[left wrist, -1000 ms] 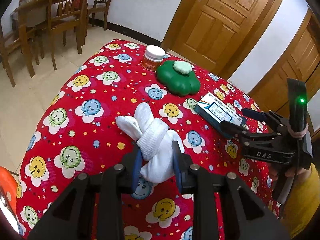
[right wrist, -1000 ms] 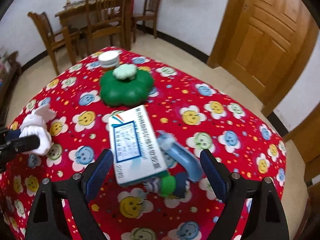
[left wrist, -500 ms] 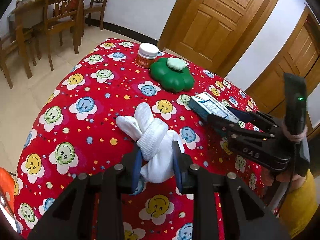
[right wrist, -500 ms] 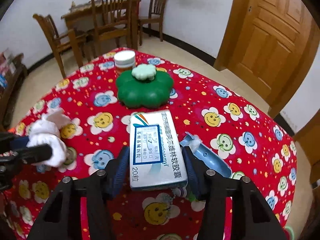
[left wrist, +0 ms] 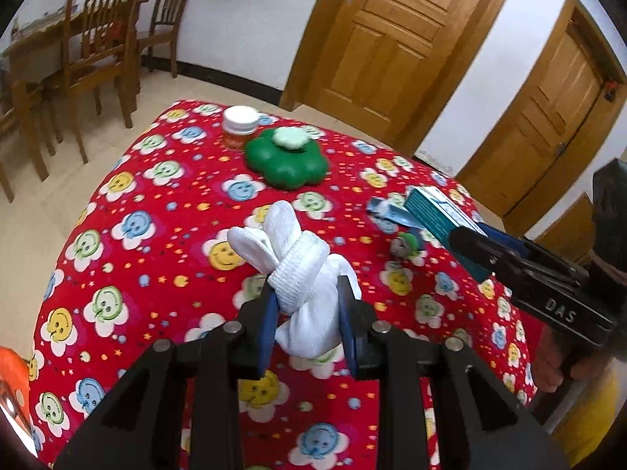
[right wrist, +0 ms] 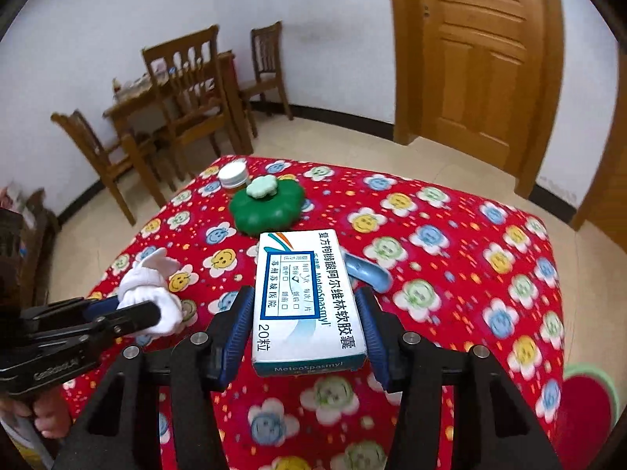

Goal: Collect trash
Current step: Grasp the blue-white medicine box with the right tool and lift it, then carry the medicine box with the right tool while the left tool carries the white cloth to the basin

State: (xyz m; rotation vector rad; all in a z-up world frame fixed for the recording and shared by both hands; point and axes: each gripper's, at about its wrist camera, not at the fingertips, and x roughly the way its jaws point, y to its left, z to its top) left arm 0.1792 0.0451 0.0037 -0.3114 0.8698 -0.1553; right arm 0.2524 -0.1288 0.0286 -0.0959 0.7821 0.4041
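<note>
The soft white sock bundle (left wrist: 303, 274) could sag out of the left gripper (left wrist: 305, 325), which pinches only its lower half. The medicine box (right wrist: 307, 301) sits squarely between the pads of the right gripper (right wrist: 303, 329), clamped, projecting toward 12 o'clock, lifted above the red surface (right wrist: 450, 258); a tilt might slide it free.
</note>
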